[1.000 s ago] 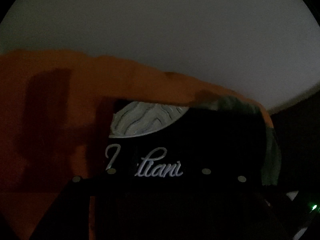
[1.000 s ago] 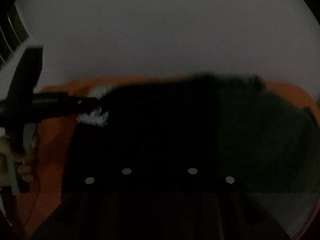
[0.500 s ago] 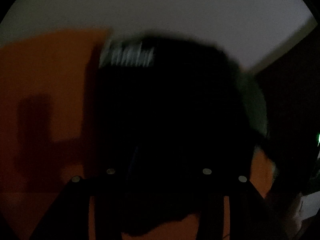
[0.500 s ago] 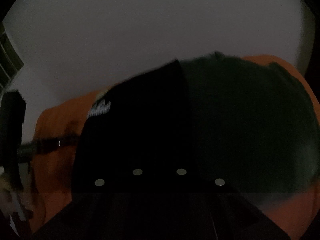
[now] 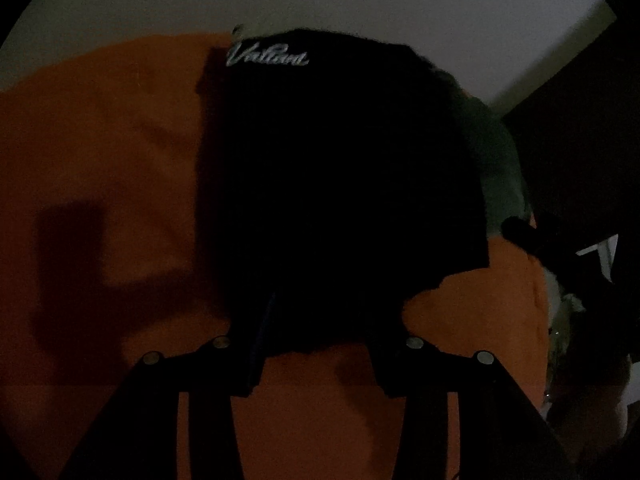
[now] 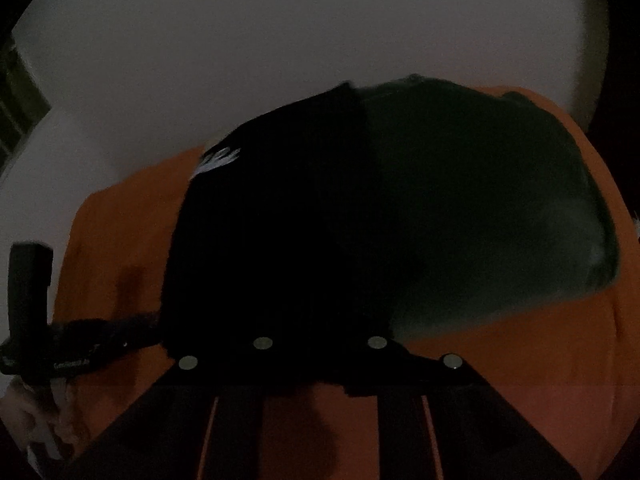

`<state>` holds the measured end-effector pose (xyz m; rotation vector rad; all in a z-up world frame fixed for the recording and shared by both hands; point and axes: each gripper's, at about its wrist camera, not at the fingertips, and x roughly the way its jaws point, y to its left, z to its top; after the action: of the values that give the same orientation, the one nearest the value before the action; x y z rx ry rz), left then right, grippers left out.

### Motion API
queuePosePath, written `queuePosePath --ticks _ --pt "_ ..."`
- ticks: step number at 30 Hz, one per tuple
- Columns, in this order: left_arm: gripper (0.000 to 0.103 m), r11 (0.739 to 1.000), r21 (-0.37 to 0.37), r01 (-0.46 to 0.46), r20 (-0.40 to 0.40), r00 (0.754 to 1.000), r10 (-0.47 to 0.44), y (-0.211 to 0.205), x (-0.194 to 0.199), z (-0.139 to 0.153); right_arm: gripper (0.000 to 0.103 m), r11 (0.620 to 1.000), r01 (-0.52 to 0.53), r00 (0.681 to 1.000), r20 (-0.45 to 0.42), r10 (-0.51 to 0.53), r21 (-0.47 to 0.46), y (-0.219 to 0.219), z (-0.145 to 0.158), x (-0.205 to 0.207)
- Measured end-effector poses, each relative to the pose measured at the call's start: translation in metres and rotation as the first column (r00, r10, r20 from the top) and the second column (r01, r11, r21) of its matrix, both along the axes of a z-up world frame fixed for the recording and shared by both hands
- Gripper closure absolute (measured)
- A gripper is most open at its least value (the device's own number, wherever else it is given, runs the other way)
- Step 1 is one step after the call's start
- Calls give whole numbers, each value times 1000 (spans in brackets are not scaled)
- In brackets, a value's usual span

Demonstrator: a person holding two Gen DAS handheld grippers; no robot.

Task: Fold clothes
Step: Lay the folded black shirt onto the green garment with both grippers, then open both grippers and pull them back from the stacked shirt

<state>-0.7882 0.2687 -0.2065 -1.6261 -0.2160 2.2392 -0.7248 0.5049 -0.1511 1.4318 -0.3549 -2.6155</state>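
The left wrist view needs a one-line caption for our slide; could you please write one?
Open left tool at the near edge of a black garment with white script lettering, lying on an orange surface.

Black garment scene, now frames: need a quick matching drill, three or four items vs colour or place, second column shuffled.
Items:
1. garment
2. surface
3. script lettering
4. second cloth

Descriptions:
A. orange
B. dark green, to the right of the black one
C. black, lying in the middle
D. pale, at the garment's far edge

Pairs: 1-C, 2-A, 3-D, 4-B
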Motion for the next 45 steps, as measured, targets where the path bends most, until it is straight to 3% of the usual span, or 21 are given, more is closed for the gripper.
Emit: queuePosePath --ticks 2,6,9,12,13,14,15,17,23,27,33,37,43,45 --pt "57 1000 -12 -7 -19 1000 6 6 6 9 90 999 -7 1000 12 7 31 -17 7 10" --pt "44 997 -63 -50 -52 998 47 14 27 19 90 996 -11 1000 23 9 85 -44 23 27" --pt "41 992 -99 -83 -79 994 75 -5 45 43 89 994 -11 1000 23 8 113 -63 39 37" --pt "30 981 -131 -144 -67 988 136 -20 68 57 88 989 -12 1000 22 9 146 -80 59 54" --pt "30 976 -141 -164 -64 986 156 -25 76 62 78 986 -9 1000 20 5 164 -86 67 60" --pt "30 976 -136 -169 -52 985 164 -32 81 69 60 987 -1 1000 14 -1 162 -92 76 67" --pt "30 976 -130 -174 -40 985 170 -39 86 77 54 987 7 1000 7 -8 158 -99 84 74" --pt "30 978 -101 -183 -30 983 181 -50 99 97 52 988 22 1000 -6 -22 150 -111 101 88" --pt "30 983 -166 -78 -69 995 67 -59 163 169 52 983 61 998 -34 -55 174 -141 170 141" --pt "30 981 -181 -75 -132 990 51 -59 219 207 52 988 88 996 -42 -83 125 -152 202 191" --pt "28 973 -211 -96 -189 980 56 -53 251 205 52 994 86 994 -69 -81 72 -150 233 272" --pt "26 967 -230 -111 -227 972 58 -48 273 203 52 996 71 994 -83 -66 56 -140 239 298" --pt "26 957 -258 -135 -284 957 59 -42 305 200 51 994 32 996 -84 -23 109 -140 202 295" --pt "26 960 -237 -150 -266 960 84 -51 306 179 51 992 14 997 -80 -4 124 -143 183 292"
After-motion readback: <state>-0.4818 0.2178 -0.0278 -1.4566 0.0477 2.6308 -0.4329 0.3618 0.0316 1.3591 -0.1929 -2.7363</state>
